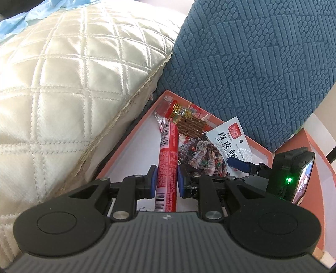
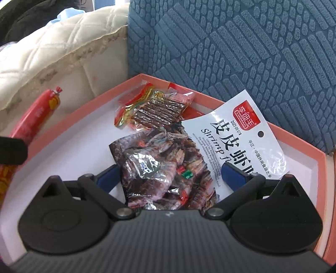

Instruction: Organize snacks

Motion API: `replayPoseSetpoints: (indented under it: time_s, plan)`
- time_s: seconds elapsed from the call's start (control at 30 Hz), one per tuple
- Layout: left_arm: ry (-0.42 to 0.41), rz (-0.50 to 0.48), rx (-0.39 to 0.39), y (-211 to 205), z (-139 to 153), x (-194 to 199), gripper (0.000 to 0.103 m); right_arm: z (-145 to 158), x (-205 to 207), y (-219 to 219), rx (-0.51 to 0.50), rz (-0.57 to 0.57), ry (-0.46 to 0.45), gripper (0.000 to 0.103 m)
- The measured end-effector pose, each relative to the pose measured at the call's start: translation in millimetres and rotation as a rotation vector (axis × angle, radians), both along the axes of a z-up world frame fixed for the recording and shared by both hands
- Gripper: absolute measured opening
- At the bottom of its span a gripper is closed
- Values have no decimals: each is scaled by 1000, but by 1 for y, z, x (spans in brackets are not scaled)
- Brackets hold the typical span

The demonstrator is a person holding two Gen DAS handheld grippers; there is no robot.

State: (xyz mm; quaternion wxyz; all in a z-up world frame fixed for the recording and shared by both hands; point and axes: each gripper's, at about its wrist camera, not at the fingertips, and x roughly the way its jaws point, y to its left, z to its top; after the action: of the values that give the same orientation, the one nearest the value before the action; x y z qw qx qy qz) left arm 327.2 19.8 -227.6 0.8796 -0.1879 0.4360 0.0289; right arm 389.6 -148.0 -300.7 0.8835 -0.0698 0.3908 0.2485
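Left wrist view: the left gripper [image 1: 167,181] tilts down over the orange box [image 1: 130,136], pads pinching a red sausage stick [image 1: 168,159] at frame centre. Right wrist view: the right gripper [image 2: 172,174] angles down too, jaws spread wide around the shrimp snack bag [image 2: 178,159] lying in the box, pads not pressing it.

Behind the working area I see two cushions leaning side by side and touching — a cream quilted cushion [image 1: 69,84] with diamond stitching and a frayed piped edge on the left, and a blue textured cushion [image 1: 262,63] with ribbed block patterns on the right. Pale blue fabric [image 1: 19,19] shows at the upper left corner, past the cream one. Soft daylight falls across both — the cream satin gives a mild sheen.
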Motion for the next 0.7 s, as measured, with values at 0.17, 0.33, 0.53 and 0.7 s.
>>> replayPoseSetpoints:
  time_s: [0.17, 0.33, 0.53, 0.7]
  plan:
    - [-1, -5, -3, -1, 0, 0, 23, 8, -6, -7, 6, -9, -2, 76]
    - [-7, -14, 1, 0, 1, -1, 23, 13, -11, -14, -7, -35, -24, 36]
    - [-19, -23, 10, -2, 8, -7, 23, 28, -33, -19, -4, -50, -22, 31]
    - [-35, -35, 18, -7, 20, -17, 23, 60, -51, -28, 18, -63, -47, 31]
